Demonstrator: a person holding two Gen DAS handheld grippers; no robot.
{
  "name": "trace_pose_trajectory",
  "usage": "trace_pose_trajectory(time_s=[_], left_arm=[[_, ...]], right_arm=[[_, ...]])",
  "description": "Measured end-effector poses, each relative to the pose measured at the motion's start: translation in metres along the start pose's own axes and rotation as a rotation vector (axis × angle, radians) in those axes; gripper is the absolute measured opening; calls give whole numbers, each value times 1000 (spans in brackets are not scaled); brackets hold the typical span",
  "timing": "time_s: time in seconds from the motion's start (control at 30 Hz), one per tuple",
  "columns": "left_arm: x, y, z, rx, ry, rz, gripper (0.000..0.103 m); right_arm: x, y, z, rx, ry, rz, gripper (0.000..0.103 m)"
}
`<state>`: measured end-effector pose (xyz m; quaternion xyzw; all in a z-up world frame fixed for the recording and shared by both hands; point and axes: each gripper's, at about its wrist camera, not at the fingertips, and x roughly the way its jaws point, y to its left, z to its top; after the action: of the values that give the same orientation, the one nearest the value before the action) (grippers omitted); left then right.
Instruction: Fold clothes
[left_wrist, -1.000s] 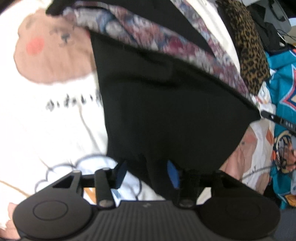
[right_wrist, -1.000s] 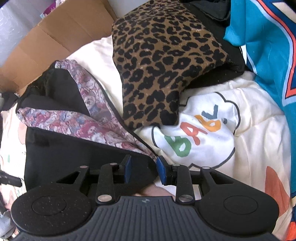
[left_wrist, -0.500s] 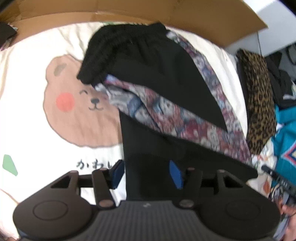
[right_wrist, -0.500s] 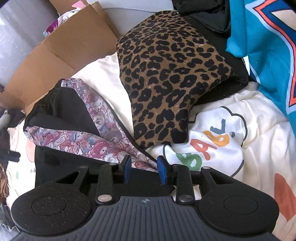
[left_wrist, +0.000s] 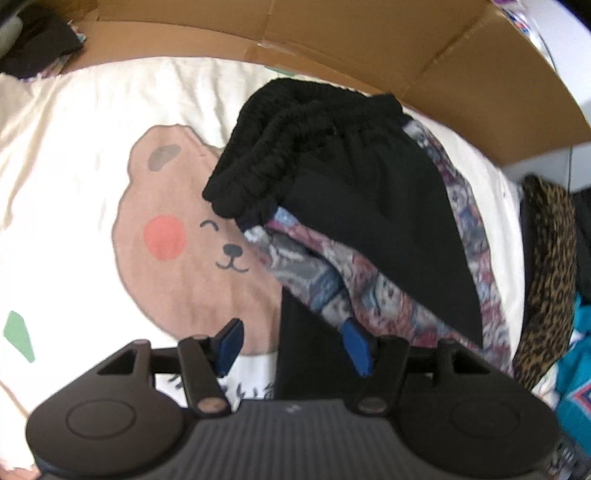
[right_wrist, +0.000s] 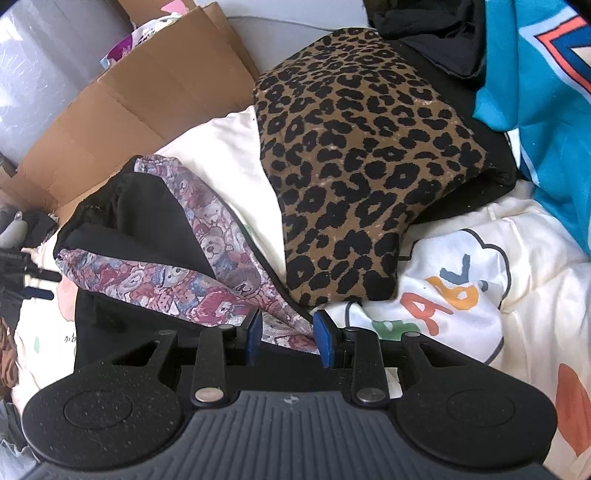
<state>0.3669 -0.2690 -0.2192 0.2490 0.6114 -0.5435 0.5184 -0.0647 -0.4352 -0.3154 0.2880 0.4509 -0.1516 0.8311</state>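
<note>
Black trousers (left_wrist: 373, 206) with a bear-print side stripe (left_wrist: 332, 280) lie folded on the cream bear-print bedcover (left_wrist: 74, 147), their elastic waistband (left_wrist: 280, 158) at the far end. My left gripper (left_wrist: 291, 343) stands open at the trousers' near edge, its blue pads holding nothing. In the right wrist view the same trousers (right_wrist: 147, 214) lie at left. My right gripper (right_wrist: 288, 336) is shut on the near end of their patterned stripe (right_wrist: 207, 295), with black cloth under its body.
A leopard-print garment (right_wrist: 354, 177) lies just right of the trousers, over black clothing. A turquoise garment (right_wrist: 535, 74) fills the far right. Flattened cardboard (left_wrist: 332, 44) lines the bed's far edge. The left gripper's body (right_wrist: 14, 266) shows at the right view's left edge.
My left gripper has let go of the black cloth, opened wider and drawn back, so the whole folded trousers now show. My right gripper has moved forward, still holding the cloth.
</note>
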Motion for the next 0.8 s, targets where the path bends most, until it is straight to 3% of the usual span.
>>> trace_pose_trajectory(time_s=[0.17,0.4,0.5,0.57,0.73,0.8], left_arm=[[9,7,9,-22,-27,-1,63],[15,33,6,-123,-67,-74,67],[21,45,4,-168,-95,-110,67],[24,51,4,-189,-108,-135,67],[29,54,6,-184,-132,-156,67],[31,53,7,-183,-143,-169,62]], right_arm=[[2,12,3,-27,-13,37,39],[11,41,5,-80,-16,121,44],[15,52,3,-115,-17,133,45],[18,56,2,-128,-14,134,51],[24,66,-2,-160,-7,137,53],[26,66,-2,-159,-4,133,55]])
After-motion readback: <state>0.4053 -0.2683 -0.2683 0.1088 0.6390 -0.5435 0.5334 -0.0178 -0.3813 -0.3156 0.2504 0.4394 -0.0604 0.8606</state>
